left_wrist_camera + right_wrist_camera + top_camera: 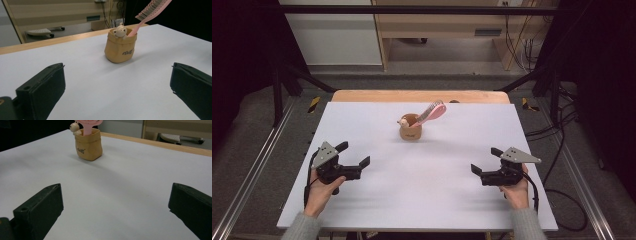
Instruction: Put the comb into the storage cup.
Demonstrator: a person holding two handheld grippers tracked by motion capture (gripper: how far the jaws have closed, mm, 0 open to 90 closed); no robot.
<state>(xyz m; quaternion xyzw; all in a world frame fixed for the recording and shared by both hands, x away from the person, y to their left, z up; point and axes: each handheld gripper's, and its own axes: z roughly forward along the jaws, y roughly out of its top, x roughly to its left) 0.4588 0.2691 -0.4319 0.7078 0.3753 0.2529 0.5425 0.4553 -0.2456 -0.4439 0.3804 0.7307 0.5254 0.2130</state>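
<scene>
A small tan bag-shaped holder [410, 131] [120, 48] [89, 145] stands upright toward the back middle of the white table [422, 175]. A pink brush [432, 113] [150, 11] [87, 126] leans out of it to the right, and a little cream bear figure [402, 121] [119, 31] [74, 127] peeks over its rim. My left gripper [354, 155] [117, 90] rests at the table's left, open, nothing between its jaws. My right gripper [485, 161] [115, 210] is held at the right, open and empty too. Both point toward the holder from well short of it.
A wooden strip [419, 96] edges the table's far side. Dark frame posts [279, 95] and cables [557, 150] flank the table. Beyond it stand a wooden cabinet [447, 25] and a white panel [334, 35].
</scene>
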